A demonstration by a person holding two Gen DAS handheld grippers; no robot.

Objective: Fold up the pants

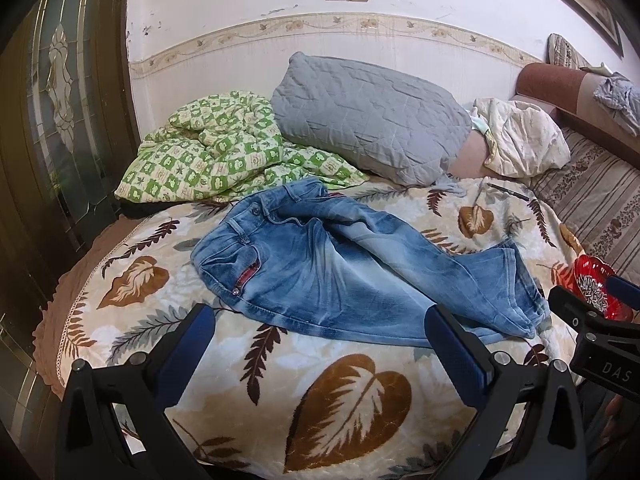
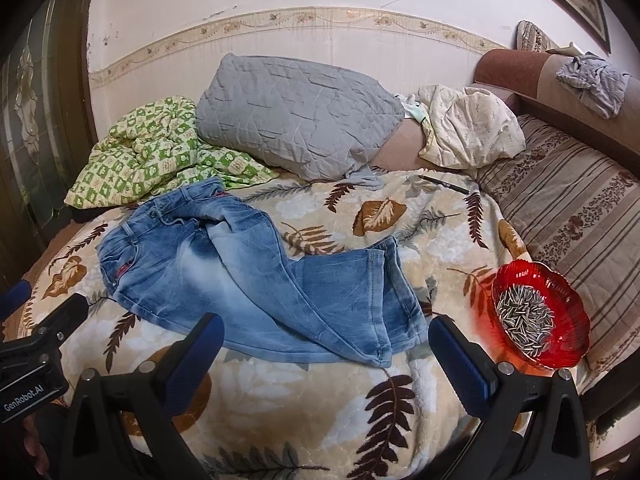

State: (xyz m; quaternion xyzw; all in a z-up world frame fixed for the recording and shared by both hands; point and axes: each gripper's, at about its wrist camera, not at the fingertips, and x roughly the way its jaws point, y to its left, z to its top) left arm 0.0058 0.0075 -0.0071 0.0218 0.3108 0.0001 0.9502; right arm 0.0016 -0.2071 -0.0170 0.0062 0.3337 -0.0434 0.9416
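Note:
Faded blue jeans [image 1: 340, 268] lie rumpled on a leaf-patterned blanket [image 1: 352, 392], waistband at the far left, the legs overlapping and running right toward the hems. They also show in the right wrist view [image 2: 256, 280]. My left gripper [image 1: 320, 344] is open and empty, hovering just in front of the jeans' near edge. My right gripper [image 2: 328, 360] is open and empty, in front of the leg hems. Each gripper appears at the edge of the other's view.
A red glass bowl of sunflower seeds [image 2: 540, 316] sits on the blanket right of the hems. A green checked quilt [image 1: 208, 152], a grey pillow [image 1: 368, 120] and a cream pillow [image 2: 472, 128] lie behind. A dark pen [image 2: 444, 184] lies near the pillows. Striped sofa at right.

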